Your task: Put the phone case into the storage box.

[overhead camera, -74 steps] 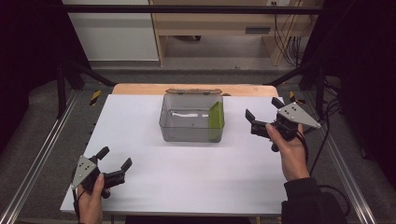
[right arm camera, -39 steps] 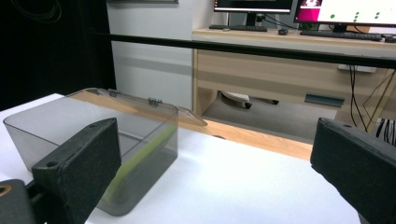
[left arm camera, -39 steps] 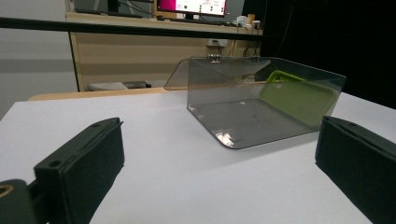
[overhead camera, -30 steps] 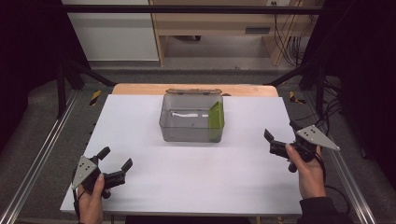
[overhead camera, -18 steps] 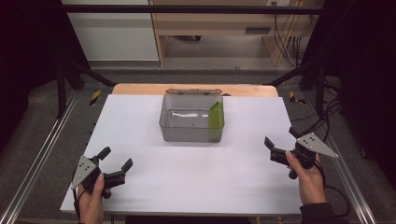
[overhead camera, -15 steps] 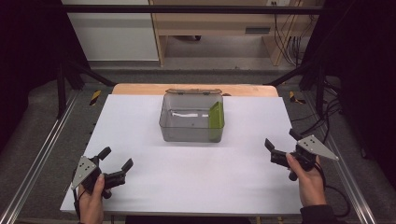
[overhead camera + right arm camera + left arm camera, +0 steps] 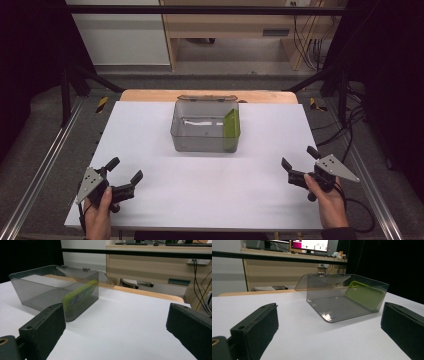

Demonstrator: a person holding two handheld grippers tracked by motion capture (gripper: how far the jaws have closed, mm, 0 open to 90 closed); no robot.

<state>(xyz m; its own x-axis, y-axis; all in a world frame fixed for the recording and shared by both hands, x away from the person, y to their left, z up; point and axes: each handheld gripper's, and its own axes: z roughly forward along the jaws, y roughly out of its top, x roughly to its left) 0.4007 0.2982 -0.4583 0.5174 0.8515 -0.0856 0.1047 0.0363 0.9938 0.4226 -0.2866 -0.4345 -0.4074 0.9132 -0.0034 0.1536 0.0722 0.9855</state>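
Your right gripper [image 7: 299, 168] has pulled back from the clear box [image 7: 205, 131] to the near right worktop [image 7: 210, 195], fingers apart and empty. The green case [image 7: 231, 124] stands inside. Your left gripper [image 7: 124, 173] waits open, so you look finished

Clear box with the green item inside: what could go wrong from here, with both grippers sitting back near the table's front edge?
1. The green phone case leans on edge against the box's right wall; a nudge to the box might tip it flat.
2. The box's lid hangs open behind the far rim, so a reach from behind could catch it.
3. The box looks light; one open gripper, left or right, might slide it rather than grip.
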